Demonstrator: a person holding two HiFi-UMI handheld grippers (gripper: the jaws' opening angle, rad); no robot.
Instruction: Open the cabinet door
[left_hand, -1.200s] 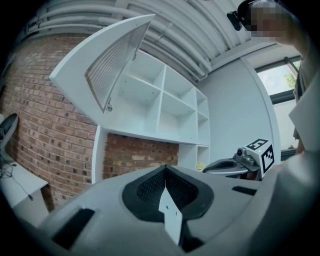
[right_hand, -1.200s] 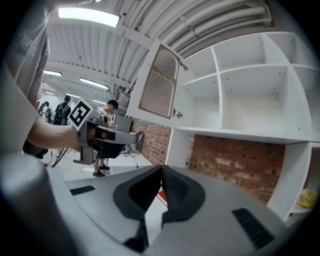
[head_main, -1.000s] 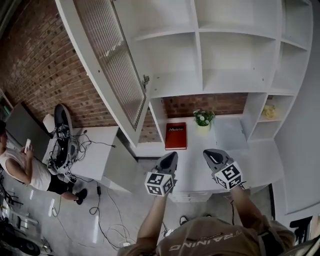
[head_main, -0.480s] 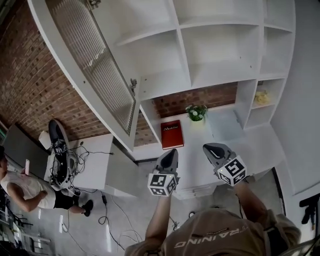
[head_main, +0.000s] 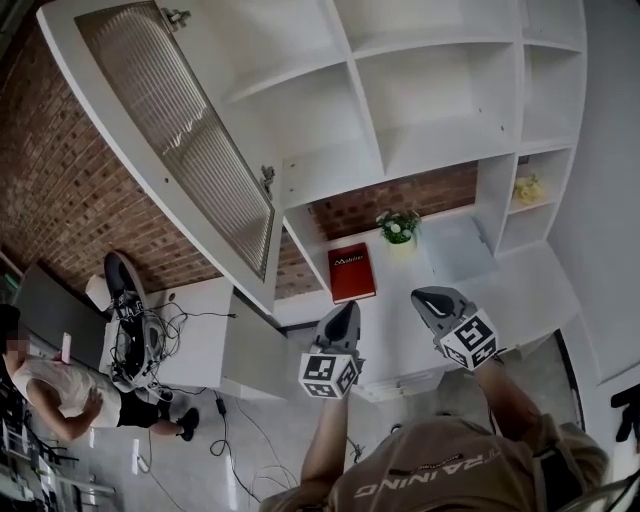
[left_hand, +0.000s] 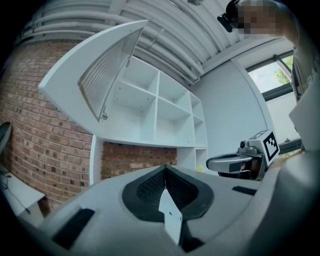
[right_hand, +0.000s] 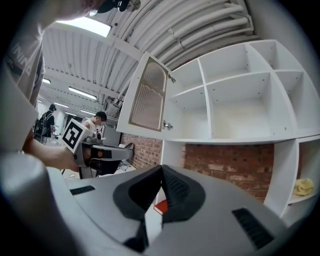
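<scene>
White frame, ribbed glass pane: the cabinet door (head_main: 185, 140) stands swung wide out at the upper left of the head view. Its long axis slants from the top left corner down toward the centre, and its inner edge meets the shelving (head_main: 430, 95). By my reading, the opening looks as good as done.

Far lower left, a person (head_main: 50, 385) sits by a desk (head_main: 195, 335) strewn with cables, well apart from the action.

On to bottom centre. The left gripper (head_main: 345, 312) points level, jaws pressed together with nothing between them. The door lies up and to the left of it, well apart, and this is the nearer gripper of the two.

Just to its right, the right gripper (head_main: 425, 300) also has its jaws closed and empty, aimed toward the bare white compartments.

Beyond the grippers, a red book (head_main: 351, 272) lies on the lower ledge near a small flowering plant (head_main: 399, 227). Something yellow (head_main: 527, 188) sits in the right-hand cubby.

Nothing stands between either gripper and the door. Any further swing would call for a reach up and leftward.
</scene>
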